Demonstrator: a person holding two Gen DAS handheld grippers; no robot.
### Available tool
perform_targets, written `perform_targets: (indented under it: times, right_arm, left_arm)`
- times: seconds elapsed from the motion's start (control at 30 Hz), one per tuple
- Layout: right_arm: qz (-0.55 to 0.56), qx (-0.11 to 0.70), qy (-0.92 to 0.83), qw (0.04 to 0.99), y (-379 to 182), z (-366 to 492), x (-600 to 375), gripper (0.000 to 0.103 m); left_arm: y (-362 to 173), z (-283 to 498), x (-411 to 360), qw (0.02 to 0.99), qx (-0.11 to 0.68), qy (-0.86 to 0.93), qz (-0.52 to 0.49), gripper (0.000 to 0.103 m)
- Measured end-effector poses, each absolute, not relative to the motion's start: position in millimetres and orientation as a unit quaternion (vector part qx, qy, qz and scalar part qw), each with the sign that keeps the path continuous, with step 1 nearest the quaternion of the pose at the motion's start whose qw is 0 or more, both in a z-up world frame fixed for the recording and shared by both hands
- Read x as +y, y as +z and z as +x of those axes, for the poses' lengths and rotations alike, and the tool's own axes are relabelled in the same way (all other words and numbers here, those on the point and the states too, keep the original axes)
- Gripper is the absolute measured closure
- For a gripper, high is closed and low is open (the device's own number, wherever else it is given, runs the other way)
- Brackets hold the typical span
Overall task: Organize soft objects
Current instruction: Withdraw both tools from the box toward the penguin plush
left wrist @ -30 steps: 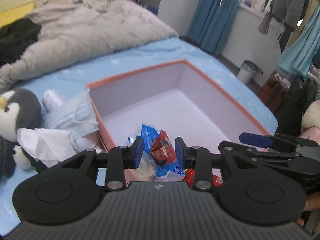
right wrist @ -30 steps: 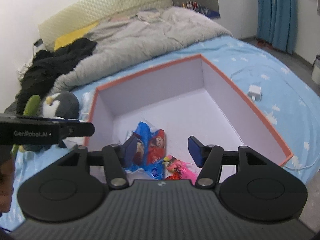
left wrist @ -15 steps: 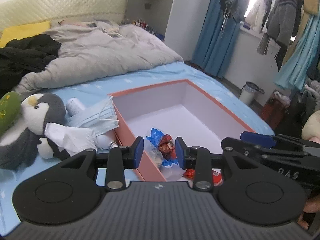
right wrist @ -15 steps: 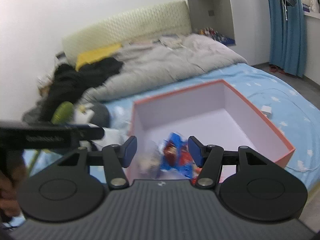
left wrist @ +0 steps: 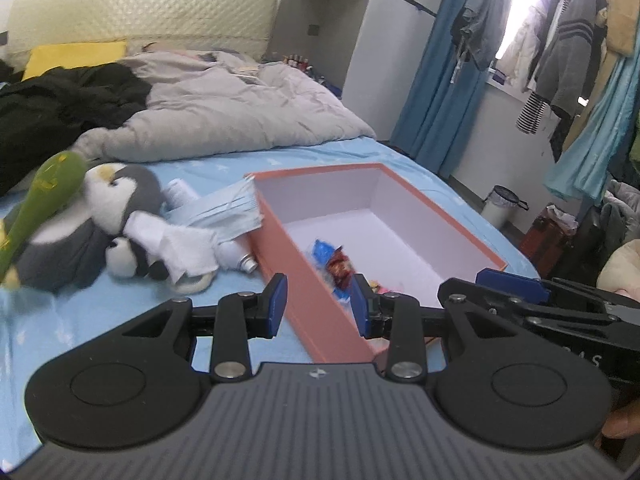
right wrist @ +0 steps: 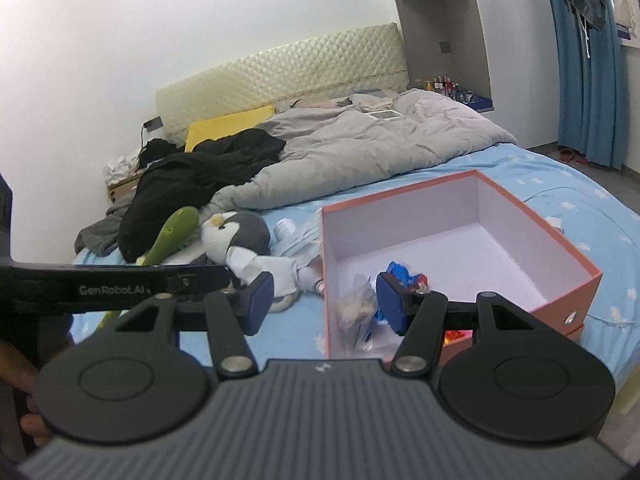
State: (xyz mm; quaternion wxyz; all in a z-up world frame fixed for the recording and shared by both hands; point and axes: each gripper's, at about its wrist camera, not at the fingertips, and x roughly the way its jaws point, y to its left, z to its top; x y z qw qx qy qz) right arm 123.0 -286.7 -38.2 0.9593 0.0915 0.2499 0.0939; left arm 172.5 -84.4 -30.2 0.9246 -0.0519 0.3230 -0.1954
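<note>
Two hand-held grippers, left (left wrist: 319,304) and right (right wrist: 325,302), hang with jaws apart, nothing between them. Snack packets (left wrist: 334,266) lie inside the orange box (left wrist: 316,316) on the bed (left wrist: 216,168). Beside the box: plush penguin (left wrist: 100,216), face mask (left wrist: 224,210), white sock (left wrist: 180,246).

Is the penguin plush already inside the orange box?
No, the penguin plush lies on the bed sheet left of the orange box.

Snack packets (right wrist: 394,280) in pink box (right wrist: 576,260)
</note>
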Motion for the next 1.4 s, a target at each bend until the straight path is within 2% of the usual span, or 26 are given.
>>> perform_targets:
  times: [0.7,1.03,1.4]
  right_arm:
    - [0.076,0.321,0.127,0.935,-97,90,-226,0.044]
    - [0.063,0.342,0.153,0.925,-112,121,-200,0.044]
    - [0.046,0.353,0.149,0.923,-143,181,-176,0.044]
  left_arm:
    - [-93,124,-8,0.917,0.367,-0.123,-0.1,0.062]
    - [-126,146,15,0.915,0.38,-0.09,-0.104,0.056]
    - [-160,209,42,0.914,0.379,-0.072,-0.13,0.053]
